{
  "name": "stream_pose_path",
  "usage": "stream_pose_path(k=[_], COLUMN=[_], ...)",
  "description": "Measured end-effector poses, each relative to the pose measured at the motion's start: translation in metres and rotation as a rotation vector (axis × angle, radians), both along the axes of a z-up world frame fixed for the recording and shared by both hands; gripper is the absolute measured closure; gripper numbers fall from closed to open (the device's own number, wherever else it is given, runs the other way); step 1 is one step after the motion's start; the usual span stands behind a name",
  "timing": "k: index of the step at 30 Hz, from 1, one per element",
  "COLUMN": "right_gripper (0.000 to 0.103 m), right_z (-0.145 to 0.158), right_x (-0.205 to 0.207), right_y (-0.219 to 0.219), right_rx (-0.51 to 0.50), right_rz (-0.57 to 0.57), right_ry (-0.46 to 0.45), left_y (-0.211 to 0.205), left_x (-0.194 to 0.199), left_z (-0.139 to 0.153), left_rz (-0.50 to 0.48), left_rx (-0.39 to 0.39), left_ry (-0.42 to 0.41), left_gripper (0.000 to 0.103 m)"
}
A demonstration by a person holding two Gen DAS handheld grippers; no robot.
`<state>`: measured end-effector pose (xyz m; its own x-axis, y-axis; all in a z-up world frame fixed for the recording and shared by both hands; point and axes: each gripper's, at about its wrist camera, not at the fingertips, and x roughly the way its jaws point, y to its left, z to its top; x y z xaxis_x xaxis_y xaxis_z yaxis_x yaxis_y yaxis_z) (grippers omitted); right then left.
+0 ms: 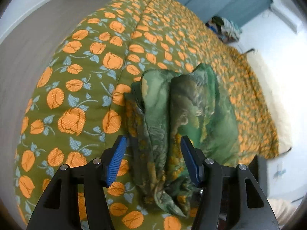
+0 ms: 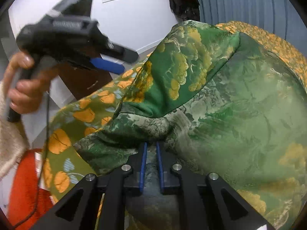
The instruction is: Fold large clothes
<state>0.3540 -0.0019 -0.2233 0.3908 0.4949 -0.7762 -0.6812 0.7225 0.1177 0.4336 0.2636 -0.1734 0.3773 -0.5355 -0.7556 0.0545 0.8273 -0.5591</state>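
Lying bunched on olive bedspread with orange flowers [image 1: 76,99]: thin, glossy green printed garment [image 1: 184,115]; probably light, limp, slippery. Left gripper [image 1: 153,159] spread, empty; right gripper [image 2: 151,164] pinching a fold. Best taken at hems or corners.

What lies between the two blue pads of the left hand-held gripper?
A bunched fold of the green garment lies between its open pads, untouched by them, in the left wrist view.
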Motion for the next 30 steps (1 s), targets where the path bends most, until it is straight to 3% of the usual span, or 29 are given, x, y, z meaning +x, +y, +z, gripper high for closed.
stream_pose_path(k=[5,8,10,11,12,13,15,17,20,23,25,28,30], right_gripper=[0.093,0.093,0.093,0.091,0.088,0.083,0.035,0.022,0.021,0.021,0.021,0.021,0.021], right_z=[0.003,0.008,0.013,0.019,0.030,0.040,0.069,0.092,0.100,0.078,0.062,0.046,0.053], right_x=[-0.009,-0.007,-0.017,-0.024,-0.031,-0.034,-0.039,-0.039,-0.021,0.012,0.026,0.038,0.036], right_y=[0.002,0.004,0.004,0.005,0.004,-0.001,-0.027,-0.069,-0.136,-0.194,-0.219,-0.228,-0.218], right_rx=[-0.010,-0.024,-0.030,-0.027,-0.026,-0.020,0.053,0.147,0.170,0.145,0.183,0.213,0.181], right_rz=[-0.002,-0.002,-0.001,-0.001,0.000,0.000,-0.026,-0.100,-0.250,-0.406,-0.470,-0.499,-0.482], right_ry=[-0.023,-0.043,-0.074,-0.096,-0.107,-0.106,-0.076,-0.071,-0.029,0.091,0.184,0.257,0.208], left_y=[-0.025,-0.045,-0.057,-0.058,-0.055,-0.053,-0.050,-0.049,-0.049,-0.051,-0.053,-0.054,-0.062], left_x=[-0.004,0.000,0.007,0.011,0.012,0.014,0.020,0.022,0.026,0.029,0.029,0.026,0.021], left_z=[-0.005,-0.016,-0.028,-0.035,-0.037,-0.040,-0.046,-0.051,-0.056,-0.062,-0.065,-0.064,-0.051], left_rz=[-0.043,-0.039,-0.037,-0.026,-0.017,-0.010,-0.009,-0.030,-0.051,-0.067,-0.073,-0.066,-0.063], left_rx=[-0.013,0.038,0.144,0.155,0.140,0.110,0.069,0.058,0.020,0.000,-0.003,0.022,0.107], left_ry=[0.000,0.009,0.038,0.043,0.047,0.060,0.084,0.089,0.102,0.109,0.110,0.096,0.051], left_gripper=[0.029,0.020,0.016,0.007,0.006,0.006,0.006,0.006,0.006,0.005,0.004,0.003,0.003])
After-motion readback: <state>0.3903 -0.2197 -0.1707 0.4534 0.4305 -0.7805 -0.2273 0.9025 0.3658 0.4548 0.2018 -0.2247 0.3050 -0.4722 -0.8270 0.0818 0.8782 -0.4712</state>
